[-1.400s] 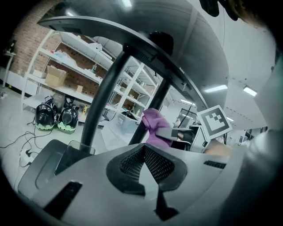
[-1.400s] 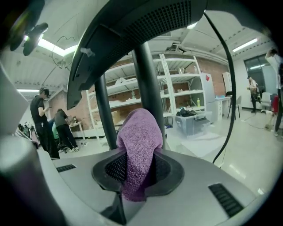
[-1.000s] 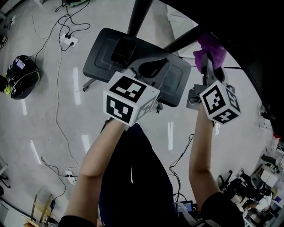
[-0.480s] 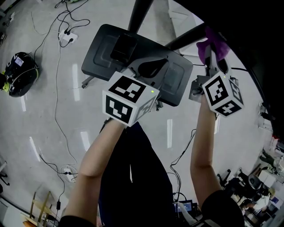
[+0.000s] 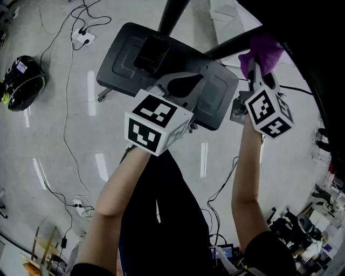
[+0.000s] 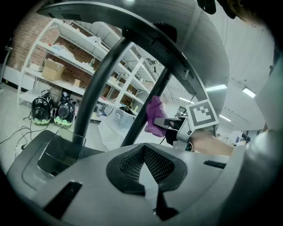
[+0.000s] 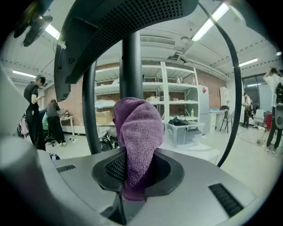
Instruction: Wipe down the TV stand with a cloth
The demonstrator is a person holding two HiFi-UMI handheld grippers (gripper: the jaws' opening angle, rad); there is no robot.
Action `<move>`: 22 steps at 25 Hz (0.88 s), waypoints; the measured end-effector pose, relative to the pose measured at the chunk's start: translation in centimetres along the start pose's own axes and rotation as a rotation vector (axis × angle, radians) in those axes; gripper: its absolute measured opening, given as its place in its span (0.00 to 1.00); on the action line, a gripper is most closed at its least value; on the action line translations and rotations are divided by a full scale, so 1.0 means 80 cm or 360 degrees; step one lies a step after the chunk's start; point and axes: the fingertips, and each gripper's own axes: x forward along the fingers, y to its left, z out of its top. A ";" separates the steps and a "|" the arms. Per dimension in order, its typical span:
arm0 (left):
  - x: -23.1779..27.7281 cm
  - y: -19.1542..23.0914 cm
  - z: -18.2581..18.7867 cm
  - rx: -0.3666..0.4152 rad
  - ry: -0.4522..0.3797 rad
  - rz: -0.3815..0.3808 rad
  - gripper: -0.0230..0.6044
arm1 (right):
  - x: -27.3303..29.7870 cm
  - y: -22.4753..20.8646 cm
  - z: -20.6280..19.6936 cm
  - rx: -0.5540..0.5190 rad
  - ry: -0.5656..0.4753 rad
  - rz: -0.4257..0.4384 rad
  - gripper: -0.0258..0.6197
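Head view: person stands over the TV stand's dark grey base plate (image 5: 121, 59) on the pale floor (image 5: 64, 161), a gripper in each hand.

Right gripper (image 5: 257, 69) is at upper right, jaws pinching a purple cloth (image 5: 261, 51). The cloth is bunched and sticks up out of the jaws, held against the stand's right pole (image 5: 232, 46). Right gripper view: cloth (image 7: 137, 137) is clamped low between the jaws of the right gripper (image 7: 128, 194), its top right in front of the dark pole (image 7: 131, 66). Whether it actually touches there is hard to tell. Left gripper view shows the same cloth (image 6: 154, 115) up against the slanted pole (image 6: 146, 108).

Left gripper (image 5: 180, 86) hovers over the near edge of the base plate. Its jaws are pressed together with nothing between them, seen in its own view (image 6: 152, 194). The stand's other pole (image 5: 172, 13) rises from the far side of the base.

Around: a power strip (image 5: 83, 38) with cables on the floor at upper left, a black round device (image 5: 21, 83) at far left. Shelving (image 6: 53, 57) stands behind, a clear storage bin (image 7: 185, 130) sits on the floor, and people (image 7: 33, 110) stand in the background.
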 end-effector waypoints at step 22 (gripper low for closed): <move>0.019 0.028 -0.056 -0.0120 0.0044 0.0100 0.05 | 0.050 -0.010 -0.094 0.0005 0.0209 0.0071 0.18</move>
